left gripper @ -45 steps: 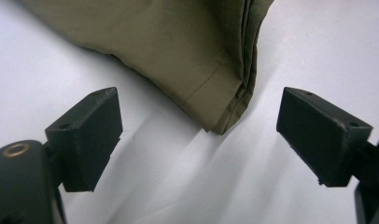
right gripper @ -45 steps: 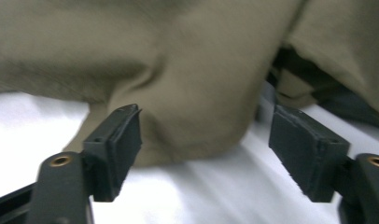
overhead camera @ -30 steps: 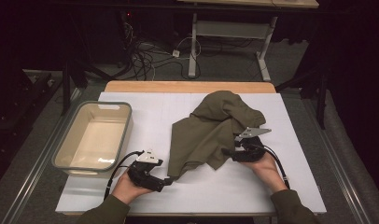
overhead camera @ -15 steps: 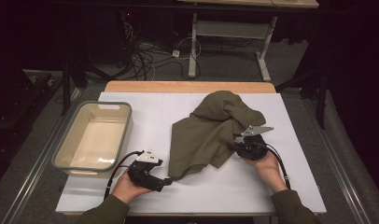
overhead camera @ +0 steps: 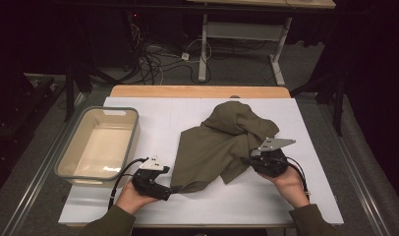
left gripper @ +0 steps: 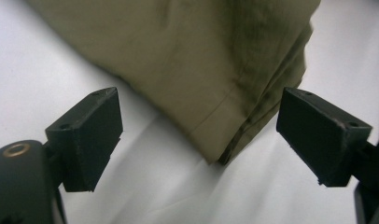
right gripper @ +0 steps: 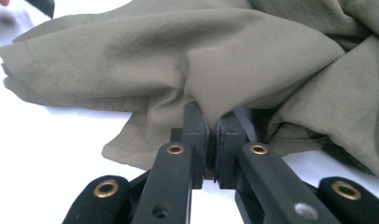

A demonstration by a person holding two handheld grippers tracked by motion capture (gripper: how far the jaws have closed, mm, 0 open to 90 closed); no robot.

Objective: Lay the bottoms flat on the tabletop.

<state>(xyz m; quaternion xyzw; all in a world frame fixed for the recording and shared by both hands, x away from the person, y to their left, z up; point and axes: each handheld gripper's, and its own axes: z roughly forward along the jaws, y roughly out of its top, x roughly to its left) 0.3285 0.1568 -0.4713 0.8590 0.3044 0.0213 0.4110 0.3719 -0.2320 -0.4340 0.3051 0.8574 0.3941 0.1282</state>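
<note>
An olive-green cloth (overhead camera: 219, 142) lies crumpled on the white table (overhead camera: 153, 118), bunched highest at the back right. My right gripper (overhead camera: 254, 162) is at the cloth's right edge. In the right gripper view its jaws (right gripper: 213, 126) are shut on a pinched fold of the cloth (right gripper: 178, 56). My left gripper (overhead camera: 167, 192) rests on the table at the cloth's near left corner. In the left gripper view its jaws (left gripper: 197, 121) stand wide apart, with the hemmed corner of the cloth (left gripper: 201, 70) lying between and just beyond them, untouched.
A shallow beige bin (overhead camera: 131, 142) stands empty at the table's left, just behind my left hand. A wooden strip (overhead camera: 197, 91) runs along the far edge. Bare white surface lies in front of the cloth and to its right. Cables and a desk frame sit on the floor beyond.
My right hand has shifted a little to the right and up with the cloth's edge in its jaws, and the fold near it has tightened. The left hand has stayed where it was.
</note>
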